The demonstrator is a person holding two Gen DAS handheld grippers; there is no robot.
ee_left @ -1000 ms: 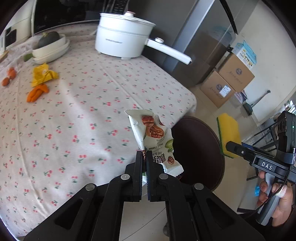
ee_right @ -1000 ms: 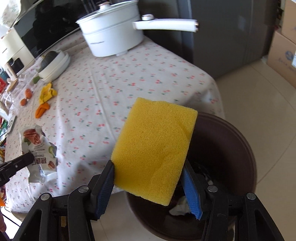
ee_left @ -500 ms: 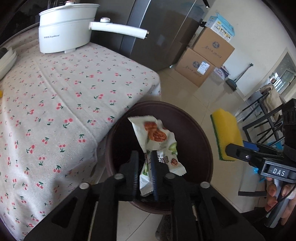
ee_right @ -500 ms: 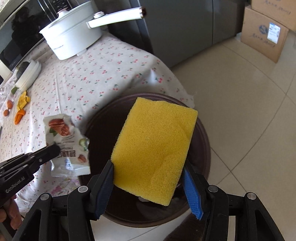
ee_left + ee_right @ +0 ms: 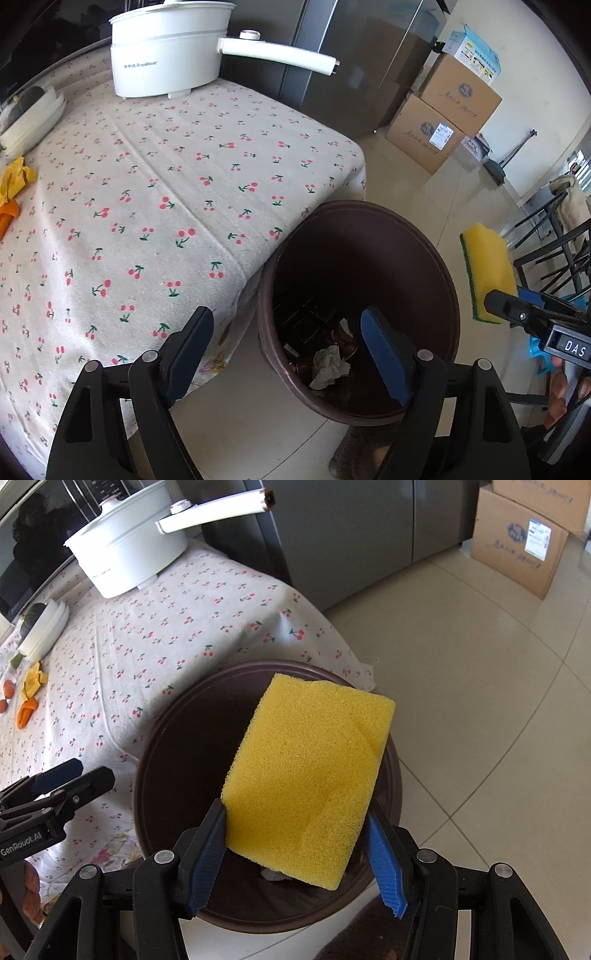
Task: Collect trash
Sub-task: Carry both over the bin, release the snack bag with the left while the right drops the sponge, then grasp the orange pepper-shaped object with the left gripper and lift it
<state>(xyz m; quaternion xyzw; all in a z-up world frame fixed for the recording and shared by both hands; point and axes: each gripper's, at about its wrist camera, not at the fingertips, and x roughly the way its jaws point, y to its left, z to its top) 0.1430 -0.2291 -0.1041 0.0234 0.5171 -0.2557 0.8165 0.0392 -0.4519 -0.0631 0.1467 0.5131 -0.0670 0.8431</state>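
Note:
A dark brown trash bin (image 5: 436, 266) stands on the floor at the table's corner; it also shows in the right wrist view (image 5: 177, 738). Crumpled paper (image 5: 328, 365) and wrappers lie at its bottom. My left gripper (image 5: 288, 350) is open and empty above the bin's near rim; it also shows in the right wrist view (image 5: 70, 775). My right gripper (image 5: 295, 830) is shut on a yellow sponge (image 5: 306, 775) and holds it over the bin. In the left wrist view the sponge (image 5: 487, 273) sits right of the bin.
The table has a cherry-print cloth (image 5: 147, 206). A white pot with a long handle (image 5: 166, 59) stands at the back. Yellow and orange scraps (image 5: 14, 184) and stacked white plates (image 5: 33, 118) lie at the left. Cardboard boxes (image 5: 443, 122) and chairs (image 5: 554, 236) stand on the floor.
My left gripper has opened over the bin and the nut snack wrapper it held has gone from its jaws. The right gripper keeps holding the sponge and has moved over the bin.

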